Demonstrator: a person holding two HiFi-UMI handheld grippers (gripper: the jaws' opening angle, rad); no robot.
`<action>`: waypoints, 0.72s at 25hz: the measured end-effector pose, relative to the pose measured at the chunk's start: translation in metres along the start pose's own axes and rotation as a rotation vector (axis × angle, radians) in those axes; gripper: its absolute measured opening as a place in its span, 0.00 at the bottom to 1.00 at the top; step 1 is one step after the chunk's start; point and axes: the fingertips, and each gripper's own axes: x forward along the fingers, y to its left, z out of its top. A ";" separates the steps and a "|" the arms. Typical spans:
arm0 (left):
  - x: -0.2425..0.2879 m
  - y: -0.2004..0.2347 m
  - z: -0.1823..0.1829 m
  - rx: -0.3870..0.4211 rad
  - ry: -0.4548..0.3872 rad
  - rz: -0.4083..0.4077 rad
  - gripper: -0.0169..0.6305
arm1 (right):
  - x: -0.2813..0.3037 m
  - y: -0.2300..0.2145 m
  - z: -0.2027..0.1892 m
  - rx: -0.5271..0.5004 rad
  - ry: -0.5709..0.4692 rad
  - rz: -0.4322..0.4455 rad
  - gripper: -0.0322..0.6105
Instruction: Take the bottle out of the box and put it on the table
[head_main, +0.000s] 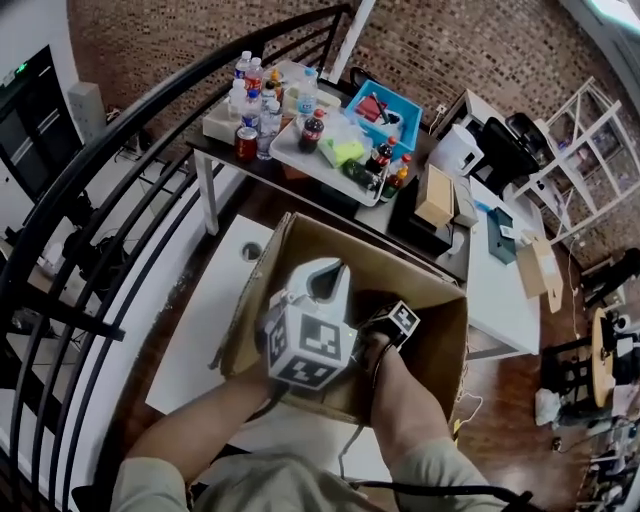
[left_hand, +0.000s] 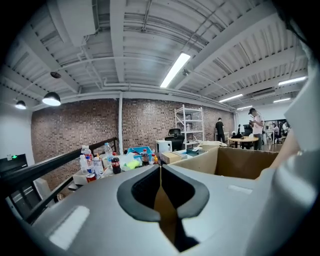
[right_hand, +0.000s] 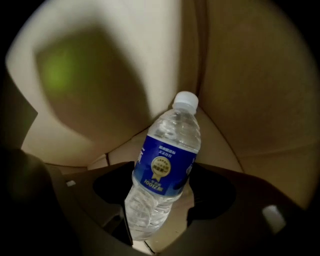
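Observation:
A clear water bottle (right_hand: 165, 170) with a blue label and white cap lies tilted on the floor of the cardboard box (head_main: 440, 300), cap toward the far corner. My right gripper (right_hand: 162, 186) points down into the box and stands open, its jaws on either side of the bottle's lower half, with a gap on the right side. In the head view only its marker cube (head_main: 397, 322) shows inside the box, and the bottle is hidden. My left gripper (head_main: 322, 280) sits at the box's near wall, shut on the cardboard edge (left_hand: 165, 210).
The box stands on a white table (head_main: 215, 300). Behind it a table (head_main: 300, 150) carries several bottles, a tray and a blue bin (head_main: 385, 110). A black railing (head_main: 90, 230) curves along the left. A white desk (head_main: 500, 280) with boxes is to the right.

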 end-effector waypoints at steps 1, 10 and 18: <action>-0.002 -0.001 0.001 0.008 -0.005 -0.001 0.04 | 0.004 -0.002 0.004 0.001 0.001 0.010 0.58; -0.013 -0.021 0.015 0.010 -0.064 -0.059 0.04 | -0.002 0.001 -0.006 -0.006 0.058 0.124 0.50; -0.027 -0.014 0.022 -0.025 -0.100 -0.054 0.03 | -0.052 0.029 -0.008 -0.236 0.043 0.236 0.49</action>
